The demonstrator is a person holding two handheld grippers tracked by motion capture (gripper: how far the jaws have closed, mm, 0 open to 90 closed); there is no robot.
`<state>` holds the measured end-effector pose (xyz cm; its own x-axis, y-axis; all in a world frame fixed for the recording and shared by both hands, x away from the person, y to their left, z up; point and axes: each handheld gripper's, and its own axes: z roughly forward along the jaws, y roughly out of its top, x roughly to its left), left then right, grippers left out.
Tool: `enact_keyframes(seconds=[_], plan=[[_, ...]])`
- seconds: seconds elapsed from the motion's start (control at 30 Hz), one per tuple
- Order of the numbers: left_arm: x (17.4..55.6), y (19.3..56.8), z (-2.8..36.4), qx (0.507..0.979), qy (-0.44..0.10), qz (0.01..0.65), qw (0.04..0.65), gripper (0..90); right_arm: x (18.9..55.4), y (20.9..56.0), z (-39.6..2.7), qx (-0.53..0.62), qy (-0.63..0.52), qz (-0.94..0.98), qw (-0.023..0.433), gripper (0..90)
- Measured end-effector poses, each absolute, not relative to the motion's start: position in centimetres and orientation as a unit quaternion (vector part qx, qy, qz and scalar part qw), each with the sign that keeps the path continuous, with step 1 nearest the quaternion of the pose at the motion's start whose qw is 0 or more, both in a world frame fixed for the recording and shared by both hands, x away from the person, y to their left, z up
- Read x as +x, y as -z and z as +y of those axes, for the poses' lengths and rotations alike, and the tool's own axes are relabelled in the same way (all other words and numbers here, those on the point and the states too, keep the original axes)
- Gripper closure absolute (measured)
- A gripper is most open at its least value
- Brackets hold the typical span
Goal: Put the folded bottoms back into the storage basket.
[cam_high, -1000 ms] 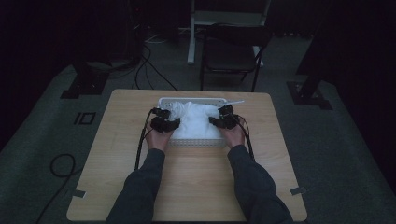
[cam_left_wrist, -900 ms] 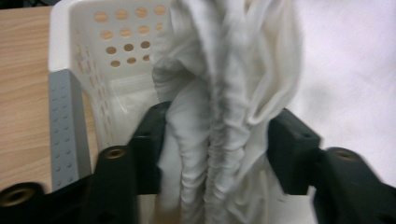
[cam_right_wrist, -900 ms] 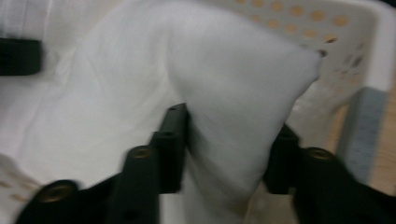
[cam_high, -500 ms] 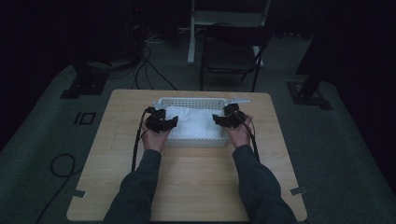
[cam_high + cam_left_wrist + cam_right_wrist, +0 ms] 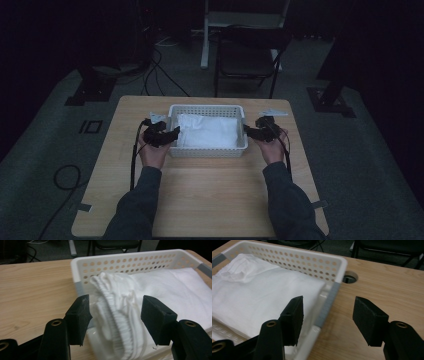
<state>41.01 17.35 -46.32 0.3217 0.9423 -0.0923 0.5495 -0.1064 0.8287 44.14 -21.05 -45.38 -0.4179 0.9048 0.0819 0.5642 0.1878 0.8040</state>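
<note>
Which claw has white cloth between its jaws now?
The left claw: a ribbed white cloth bunches between its open jaws. The right claw straddles the basket's rim instead.

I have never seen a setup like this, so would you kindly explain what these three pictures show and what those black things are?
A person sits at a wooden table and holds a hand-held claw in each hand: the left claw and the right claw. One picture comes from a fixed camera above, looking down. The other two come from small cameras riding on each claw, so its two black jaws rise from the bottom. On the table stands a white perforated basket with folded white cloth inside. The left claw is open, its jaws either side of a ribbed bunch of cloth hanging over the basket's edge. The right claw is open astride the basket's corner, holding nothing.
</note>
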Motion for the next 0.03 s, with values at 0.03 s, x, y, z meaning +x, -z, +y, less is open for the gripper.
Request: enact_keyframes(seconds=[0.03], plan=[[40.87,46.46,17.72,0.702,-0.242,0.533,0.406,39.9,44.04,45.52,-21.44,0.499,-0.400,0.738,0.214,41.8]])
